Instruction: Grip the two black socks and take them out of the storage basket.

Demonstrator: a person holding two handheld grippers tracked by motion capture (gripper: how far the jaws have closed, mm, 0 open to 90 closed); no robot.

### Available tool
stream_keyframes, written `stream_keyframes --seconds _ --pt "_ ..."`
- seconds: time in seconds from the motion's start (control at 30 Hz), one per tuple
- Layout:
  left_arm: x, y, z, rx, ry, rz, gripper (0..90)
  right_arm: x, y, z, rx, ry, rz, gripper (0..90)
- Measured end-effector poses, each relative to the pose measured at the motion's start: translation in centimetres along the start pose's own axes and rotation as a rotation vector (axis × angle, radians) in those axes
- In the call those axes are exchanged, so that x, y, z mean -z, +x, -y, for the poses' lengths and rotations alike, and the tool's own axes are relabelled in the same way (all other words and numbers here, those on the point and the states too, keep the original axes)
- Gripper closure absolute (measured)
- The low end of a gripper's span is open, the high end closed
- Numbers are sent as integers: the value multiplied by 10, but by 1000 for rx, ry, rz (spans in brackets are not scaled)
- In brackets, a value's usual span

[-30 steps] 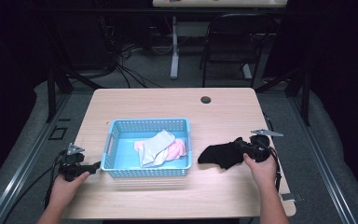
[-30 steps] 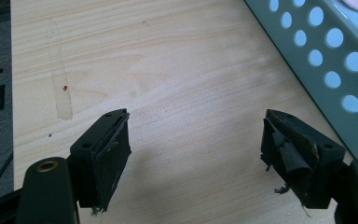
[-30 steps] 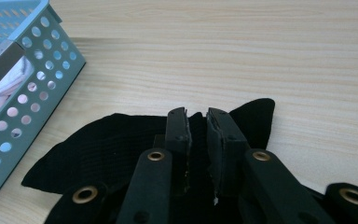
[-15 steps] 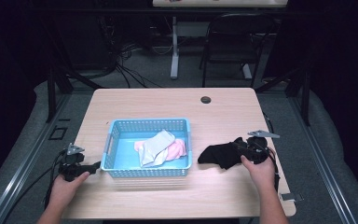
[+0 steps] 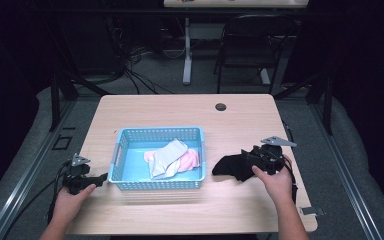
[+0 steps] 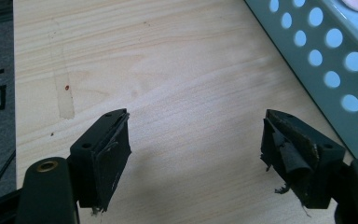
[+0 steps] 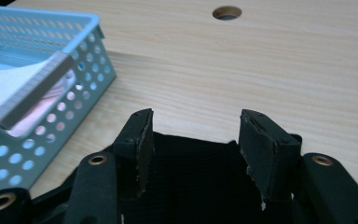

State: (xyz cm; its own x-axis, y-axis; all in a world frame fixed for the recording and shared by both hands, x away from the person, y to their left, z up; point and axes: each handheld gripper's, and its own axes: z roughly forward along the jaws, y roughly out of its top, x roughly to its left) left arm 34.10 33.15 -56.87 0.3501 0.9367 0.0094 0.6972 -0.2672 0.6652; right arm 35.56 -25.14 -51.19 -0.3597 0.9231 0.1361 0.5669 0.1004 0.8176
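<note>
Now, with my right gripper [image 5: 250, 159] jaws just opened over the black cloth [image 5: 230, 166] and my left gripper [image 5: 97, 178] open, I'd lift clear without snagging fabric.

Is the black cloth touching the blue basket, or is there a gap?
Apart. In the high view, a strip of bare table separates the black cloth from the blue basket. The right gripper view also shows bare wood between them.

You work at a light wooden table [image 5: 170, 107] with a round cable hole [image 5: 220, 106]. On it lie a blue perforated basket [image 5: 196, 134] and, just right of it, a black cloth [image 5: 228, 165].
</note>
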Motion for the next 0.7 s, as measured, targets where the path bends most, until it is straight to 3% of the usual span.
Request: stream_keyframes --seconds 0.27,0.7 --pt "0 0 0 -1 1 1 237 15 22 -7 69 -23 -35 436" --pt "0 -1 0 -3 3 2 237 18 58 6 142 -21 -100 432"
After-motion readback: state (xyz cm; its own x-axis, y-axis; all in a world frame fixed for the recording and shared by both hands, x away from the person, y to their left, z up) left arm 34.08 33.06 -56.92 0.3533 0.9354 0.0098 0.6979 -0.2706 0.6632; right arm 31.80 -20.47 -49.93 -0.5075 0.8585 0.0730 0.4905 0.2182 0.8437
